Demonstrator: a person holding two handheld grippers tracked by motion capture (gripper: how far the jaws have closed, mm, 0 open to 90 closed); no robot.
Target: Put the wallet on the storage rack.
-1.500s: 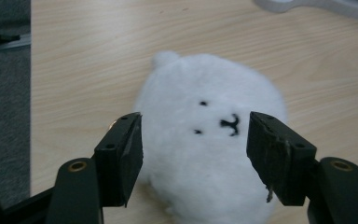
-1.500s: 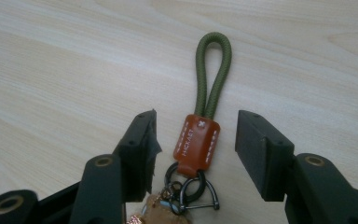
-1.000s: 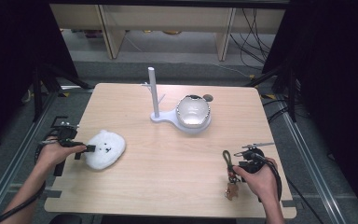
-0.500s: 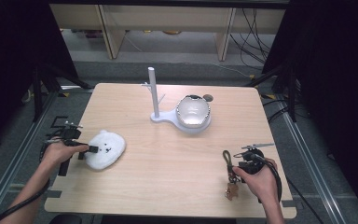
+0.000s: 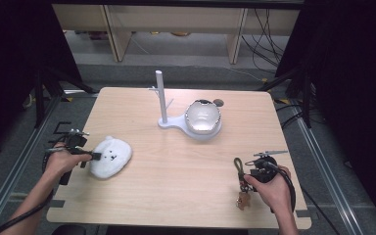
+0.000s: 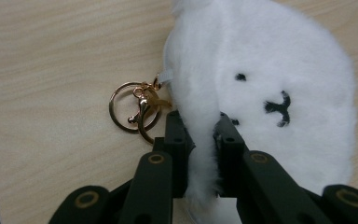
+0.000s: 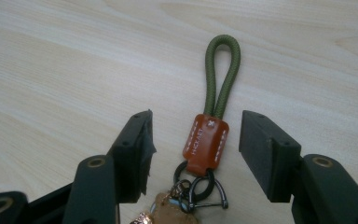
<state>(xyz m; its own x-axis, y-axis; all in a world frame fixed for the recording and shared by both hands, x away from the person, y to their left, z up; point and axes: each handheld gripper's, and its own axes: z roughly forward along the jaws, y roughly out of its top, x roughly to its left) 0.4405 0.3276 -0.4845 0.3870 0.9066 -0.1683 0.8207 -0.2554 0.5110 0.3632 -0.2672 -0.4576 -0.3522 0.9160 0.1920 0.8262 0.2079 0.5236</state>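
- Our left gripper [image 6: 200, 140] has just been closing, and its 2 fingers [image 6: 175, 140] now pinch a fold of fur at the near edge of the white plush toy [image 6: 270, 88].
- In the high view the left gripper [image 5: 92, 156] sits at the toy's [image 5: 110, 156] left edge, near the counter's [image 5: 176, 186] left side.
- The toy lies flat, face up, its stitched eyes and mouth showing; in the high view its long axis runs from lower left to upper right, with the ears at the upper left.
- A gold ring and clasp [image 6: 137, 109] hang from a small loop on the toy's edge and lie on the wood just beside the left finger.
- Our right gripper [image 7: 193, 154] holds its fingers [image 7: 137, 149] wide, 1 on each side of the keychain [image 7: 209, 140] without touching it.
- The keychain lies flat between them, its long axis pointing away from the gripper: green cord loop farthest, brown leather tab in the middle, dark rings and a small charm nearest.
- In the high view the right gripper [image 5: 248, 175] and keychain [image 5: 240, 178] are near the counter's front right, well apart from the toy.
- Farther back, near the middle, stands a white stand [image 5: 162, 98] with an upright post, joined to a round silvery dish [image 5: 203, 117]; nothing lies between it and either gripper.
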